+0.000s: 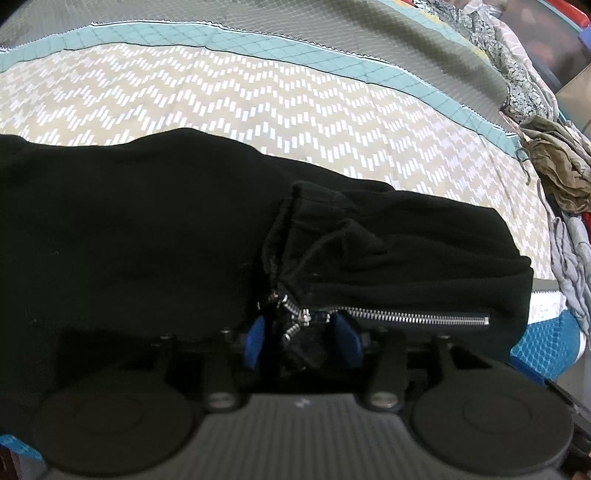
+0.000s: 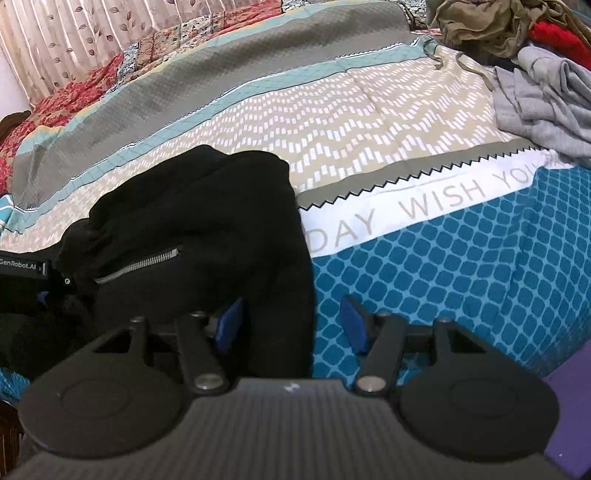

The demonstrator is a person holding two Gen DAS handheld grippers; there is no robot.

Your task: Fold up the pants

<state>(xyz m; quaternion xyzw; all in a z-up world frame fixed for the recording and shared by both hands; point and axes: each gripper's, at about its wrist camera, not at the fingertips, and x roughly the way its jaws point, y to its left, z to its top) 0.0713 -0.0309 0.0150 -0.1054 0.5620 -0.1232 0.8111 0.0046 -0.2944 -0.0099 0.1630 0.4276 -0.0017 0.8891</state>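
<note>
The black pants (image 1: 147, 229) are seen spread across the near part of the bed, on the patterned bedspread (image 1: 258, 110). A bunched section with a silver zipper (image 1: 417, 316) is gathered at the right end of the garment, and a thin black drawstring (image 1: 317, 243) is seen trailing over the folds there.

The left tool (image 1: 303, 343) is held at the near edge of the pants, its blue fingers (image 1: 255, 341) set a little apart with bunched black fabric and zipper teeth between them; the fabric appears to be pinched, though the dark cloth makes the contact hard to judge.

In the right wrist view the pants (image 2: 207, 229) are seen as a raised heap with the zipper (image 2: 140, 264) on its near face. The right tool (image 2: 291, 326) is spread wide, with its left blue finger (image 2: 231, 325) against the pants' edge and the other finger over the blue-patterned bedspread (image 2: 461, 266); nothing is gripped.

A grey garment (image 2: 546, 107), an olive garment (image 2: 480, 26) and a red garment (image 2: 557, 37) are piled at the far right of the bed. A floral curtain (image 2: 66, 40) is visible beyond.
</note>
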